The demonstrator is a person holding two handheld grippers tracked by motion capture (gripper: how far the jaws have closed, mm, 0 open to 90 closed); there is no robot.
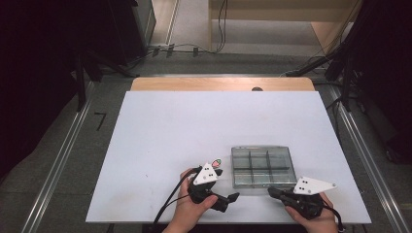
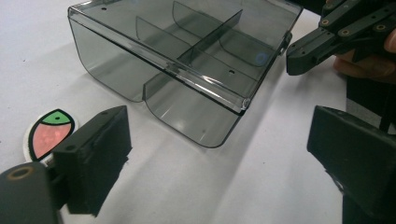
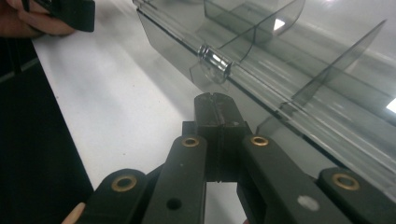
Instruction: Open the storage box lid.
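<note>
White tabletop. Left gripper jaws wide, nothing between them; smoky divider box just ahead. Right gripper closed empty, tips near box latch.

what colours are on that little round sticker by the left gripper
Pink with a green tip, outlined black on white: the sticker, clearest in the left gripper view.

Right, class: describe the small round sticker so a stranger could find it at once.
Start at the white table, then the smoky clear divided box near its front edge. Left of it, beside the left tool, lies a small round sticker: the one colourful thing, pink with a green top.
</note>
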